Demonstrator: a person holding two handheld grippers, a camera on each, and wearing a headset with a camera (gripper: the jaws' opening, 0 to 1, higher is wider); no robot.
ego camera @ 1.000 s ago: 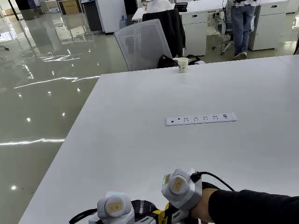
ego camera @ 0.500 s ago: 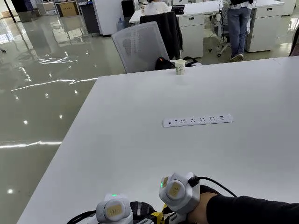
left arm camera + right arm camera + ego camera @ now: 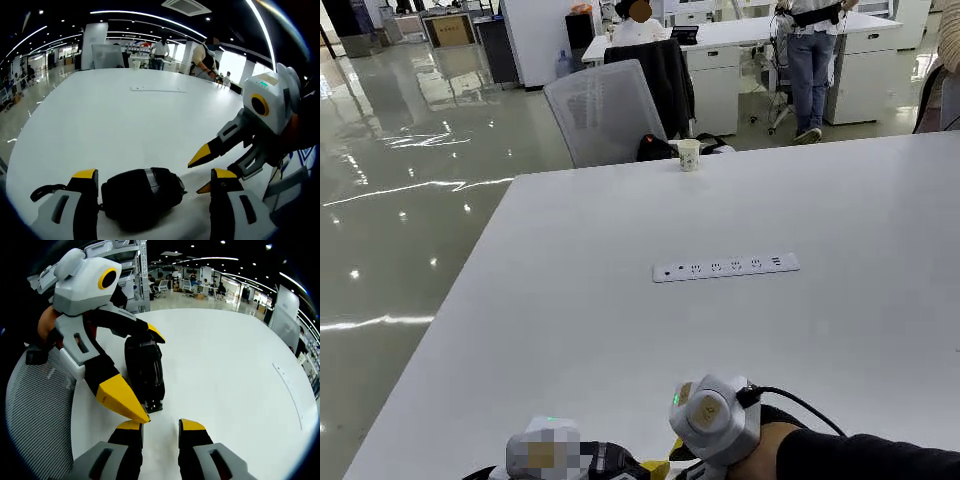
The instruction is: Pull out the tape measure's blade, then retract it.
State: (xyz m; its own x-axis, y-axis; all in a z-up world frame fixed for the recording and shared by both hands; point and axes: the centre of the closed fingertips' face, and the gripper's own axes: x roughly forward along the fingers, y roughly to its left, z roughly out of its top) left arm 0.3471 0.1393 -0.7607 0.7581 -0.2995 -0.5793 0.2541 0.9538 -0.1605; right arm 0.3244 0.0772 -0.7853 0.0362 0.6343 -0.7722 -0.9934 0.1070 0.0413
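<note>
A black tape measure (image 3: 142,195) lies on the white table (image 3: 620,330) at its near edge. My left gripper (image 3: 153,175) is open and straddles the case, one yellow-tipped jaw on each side. In the right gripper view the tape measure (image 3: 145,370) lies between the left gripper's jaws. My right gripper (image 3: 161,426) is open with a narrow gap and nothing in it, its tips just short of the case's blade end. It enters the left gripper view as the right gripper (image 3: 200,175). In the head view the right gripper (image 3: 715,420) sits beside the tape measure (image 3: 615,462).
A white power strip (image 3: 725,268) lies mid-table and a paper cup (image 3: 689,154) stands at the far edge. Behind it is a grey mesh chair (image 3: 605,110), with people at desks further back. The table's left edge drops to glossy floor.
The head camera has shifted, so the whole scene sits a little differently. Both grippers stay by the tape measure at the near edge, with no clear move.
</note>
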